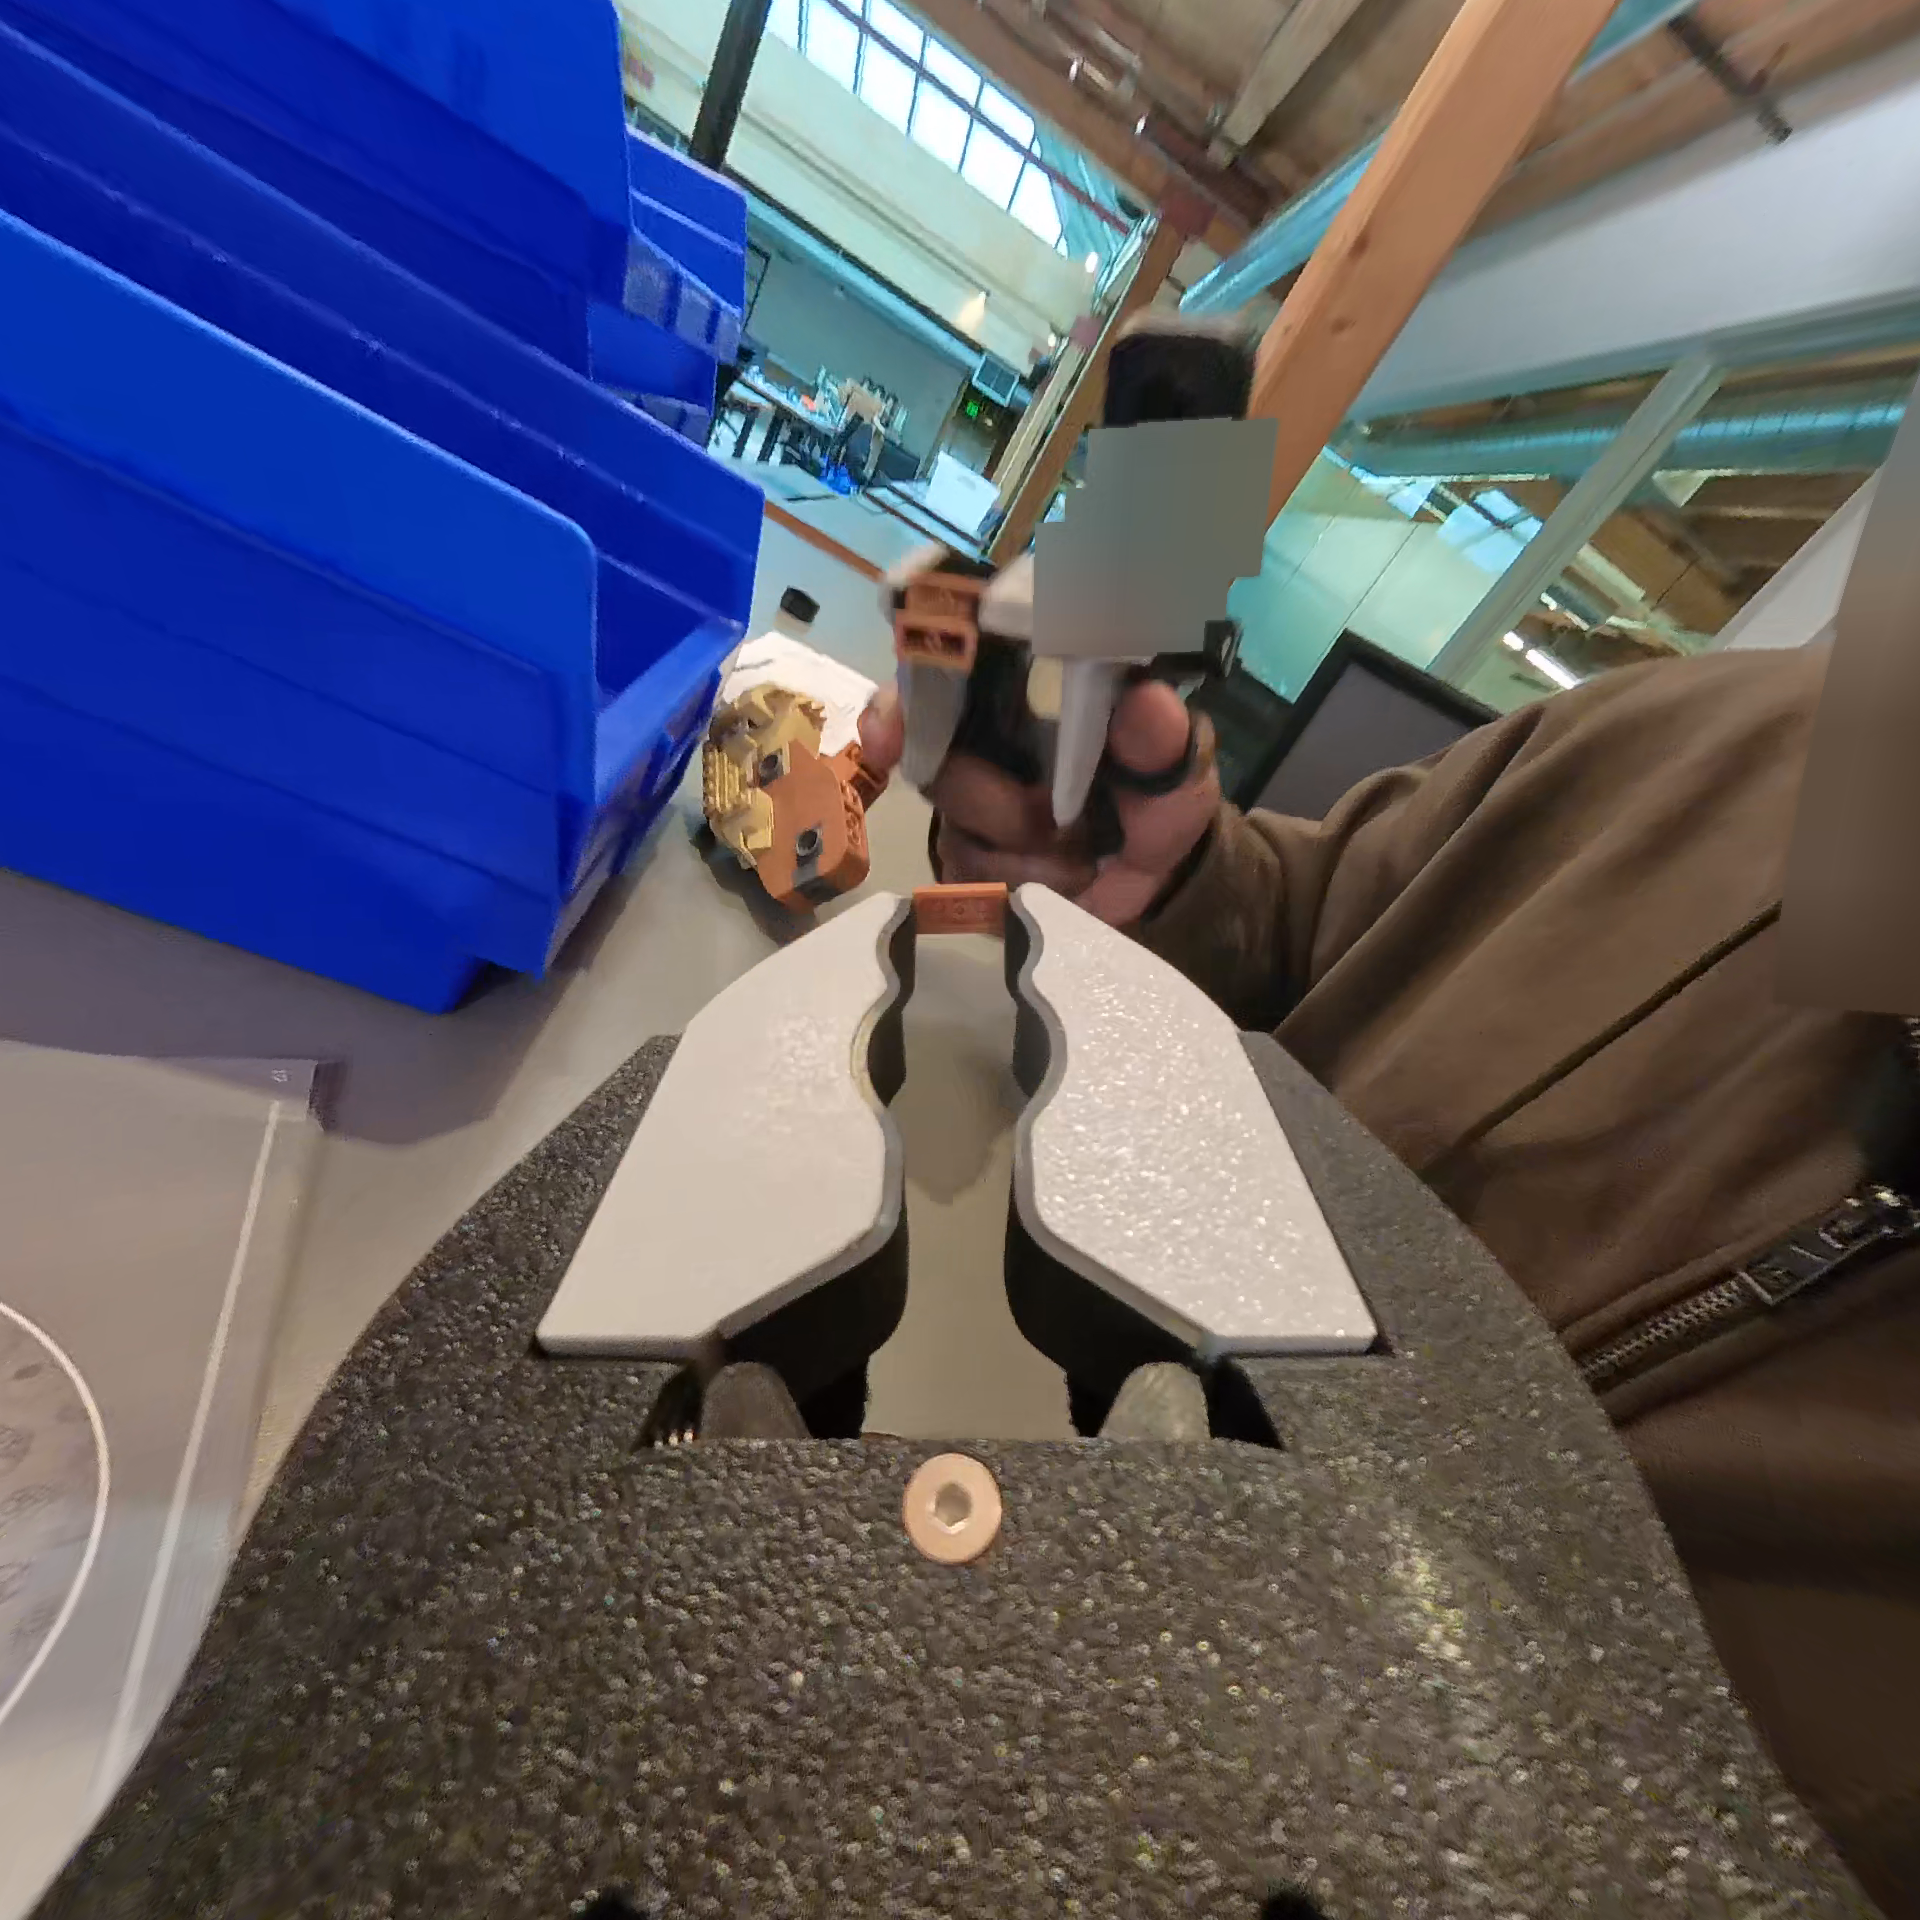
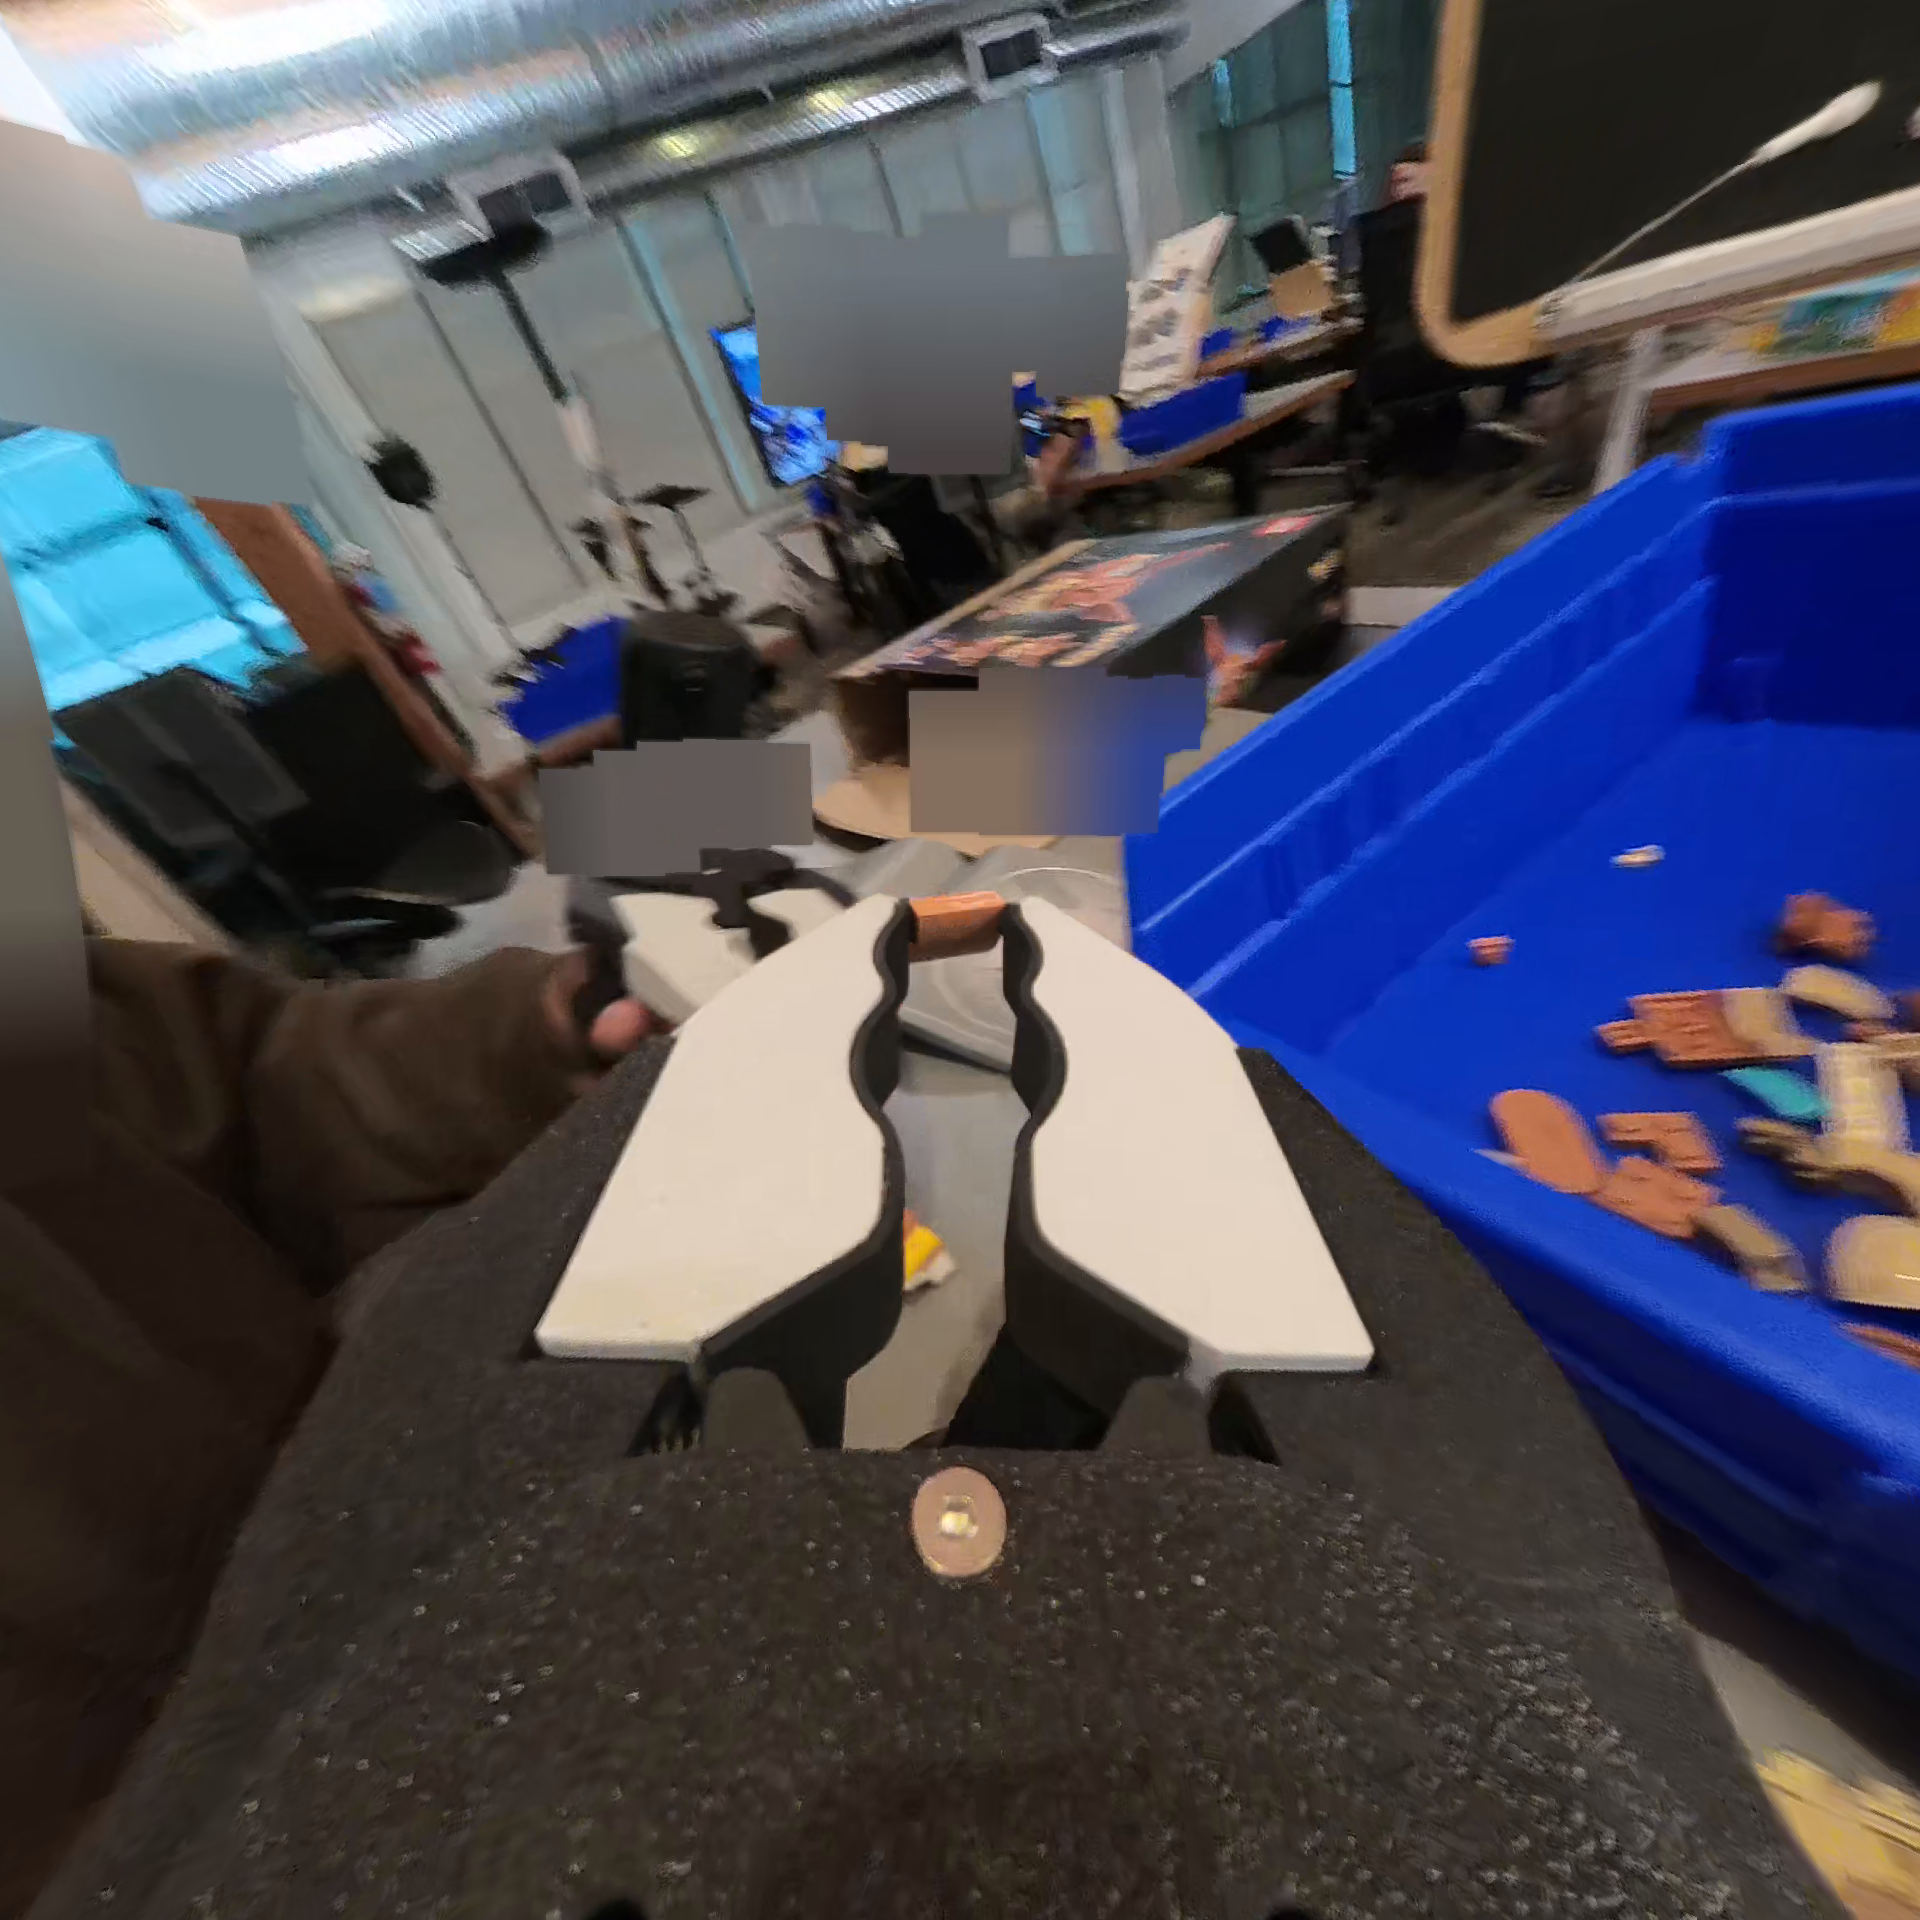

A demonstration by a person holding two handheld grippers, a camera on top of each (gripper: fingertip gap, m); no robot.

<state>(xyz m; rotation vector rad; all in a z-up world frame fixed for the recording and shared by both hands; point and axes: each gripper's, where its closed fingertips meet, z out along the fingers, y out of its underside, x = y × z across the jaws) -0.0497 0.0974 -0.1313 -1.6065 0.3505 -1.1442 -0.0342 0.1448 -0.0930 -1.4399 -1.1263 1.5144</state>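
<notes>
My left gripper (image 1: pixel 961 914) is shut on a small orange-brown brick (image 1: pixel 961 911), pinched between its grey fingertips above the grey table (image 1: pixel 623 987). My right gripper (image 2: pixel 956 930) is shut on another small orange-brown brick (image 2: pixel 956 928). It also shows in the left wrist view, raised in a hand, with its brick (image 1: pixel 938 623) at the tips. An orange and tan brick assembly (image 1: pixel 784 795) lies on the table between the two grippers. In the right wrist view, the left gripper (image 2: pixel 727 920) shows blurred to the left, just beyond my tips.
Stacked blue bins (image 1: pixel 312 468) stand to the left. A blue bin (image 2: pixel 1507 779) on the right holds several loose orange and tan pieces (image 2: pixel 1714 1091). A clear plastic sheet (image 1: pixel 125 1299) lies at lower left. A brown sleeve (image 1: pixel 1558 935) fills the right. A printed box (image 2: pixel 1091 613) lies farther back.
</notes>
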